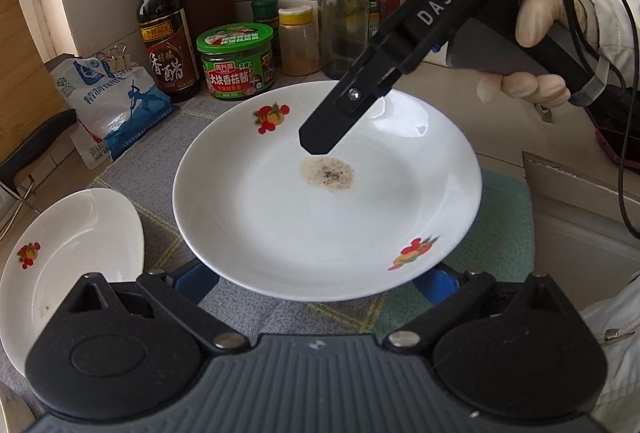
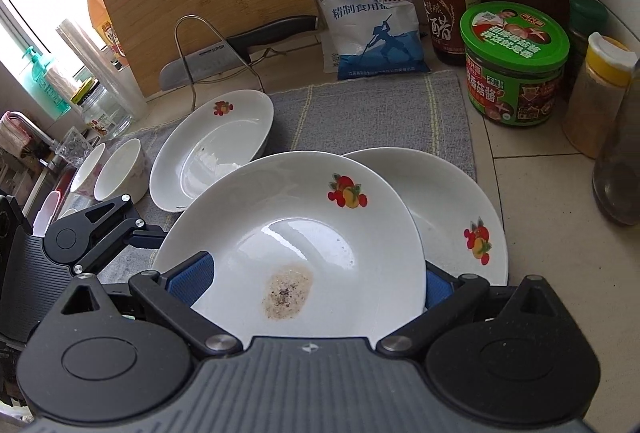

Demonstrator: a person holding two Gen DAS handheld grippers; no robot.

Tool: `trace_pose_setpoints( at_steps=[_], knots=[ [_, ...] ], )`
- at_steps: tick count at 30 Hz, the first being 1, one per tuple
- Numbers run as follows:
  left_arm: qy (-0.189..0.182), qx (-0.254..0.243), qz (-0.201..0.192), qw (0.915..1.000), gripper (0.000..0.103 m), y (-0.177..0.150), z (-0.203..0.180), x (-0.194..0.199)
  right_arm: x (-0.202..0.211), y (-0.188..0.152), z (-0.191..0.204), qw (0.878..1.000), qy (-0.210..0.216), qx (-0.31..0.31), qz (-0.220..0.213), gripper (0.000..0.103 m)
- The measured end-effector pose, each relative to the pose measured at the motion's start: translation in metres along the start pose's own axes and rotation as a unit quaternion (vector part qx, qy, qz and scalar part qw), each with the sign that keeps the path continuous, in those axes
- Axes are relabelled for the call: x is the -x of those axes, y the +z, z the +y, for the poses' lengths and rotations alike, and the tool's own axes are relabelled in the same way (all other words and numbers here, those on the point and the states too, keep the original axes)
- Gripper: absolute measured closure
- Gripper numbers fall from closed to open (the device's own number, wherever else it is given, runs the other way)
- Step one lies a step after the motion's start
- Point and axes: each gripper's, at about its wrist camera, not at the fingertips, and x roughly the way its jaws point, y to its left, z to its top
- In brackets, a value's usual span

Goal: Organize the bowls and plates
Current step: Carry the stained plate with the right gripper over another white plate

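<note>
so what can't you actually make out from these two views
- Left wrist view: the left gripper's fingertips are hidden under the stained plate, so its grip is unclear.
- Right wrist view: the right gripper's pads are partly hidden by the same plate; the plate underneath is half covered.
- Right wrist view: the two bowls are small and distorted near the edge.
- Left wrist view: the side plate is cut off by the gripper body.

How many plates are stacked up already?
Two, maybe. The stained plate sits over another plate, apparently stacked or about to be, with both grippers at its rim: left, right. Whether they grip it is unclear. A third plate and two bowls wait apart.
</note>
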Motion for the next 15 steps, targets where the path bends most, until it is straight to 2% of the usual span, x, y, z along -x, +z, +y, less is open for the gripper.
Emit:
trace_pose_setpoints(
  at_steps=[15],
  knots=[
    [-0.010, 0.001, 0.015, 0.9998, 0.002, 0.014, 0.008, -0.024, -0.010, 0.004, -0.028, 1.000, -0.005, -0.015, 0.001, 0.000]
  ],
)
